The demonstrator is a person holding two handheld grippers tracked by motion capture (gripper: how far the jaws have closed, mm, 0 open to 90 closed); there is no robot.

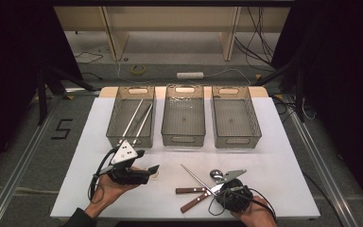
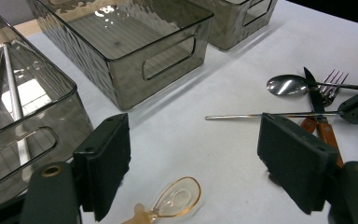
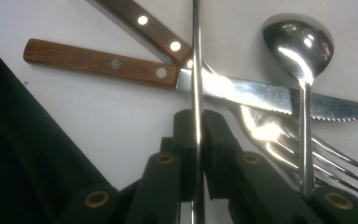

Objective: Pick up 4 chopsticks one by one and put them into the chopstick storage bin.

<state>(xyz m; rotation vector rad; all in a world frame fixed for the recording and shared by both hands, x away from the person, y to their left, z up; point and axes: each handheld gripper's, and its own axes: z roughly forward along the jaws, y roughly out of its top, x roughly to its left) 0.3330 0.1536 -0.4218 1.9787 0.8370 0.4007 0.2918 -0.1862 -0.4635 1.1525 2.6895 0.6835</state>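
Chopstick sorting is the work in hand: a single steel chopstick is clamped between the jaws of the right gripper, which are pressed together on it, at about five o'clock on the white worktop. Three clear bins stand in a row at twelve o'clock; the left bin already holds two chopsticks, while the middle bin and the right bin hold nothing.

The left gripper is held at seven o'clock with its jaws well apart and nothing between them, above a small amber plastic spoon.

Beneath the clamped chopstick a pile is seen: a wooden-handled knife, a wooden-handled fork and a steel spoon.

For the step to go well, the chopstick is best lifted straight up, so that the knife and fork it crosses are not dragged along. A grip this near one end is likely to let the long end swing, so a slow lift is advised, then a carry towards the left bin.

Of writing, a black "5" can be read on the floor at nine o'clock.
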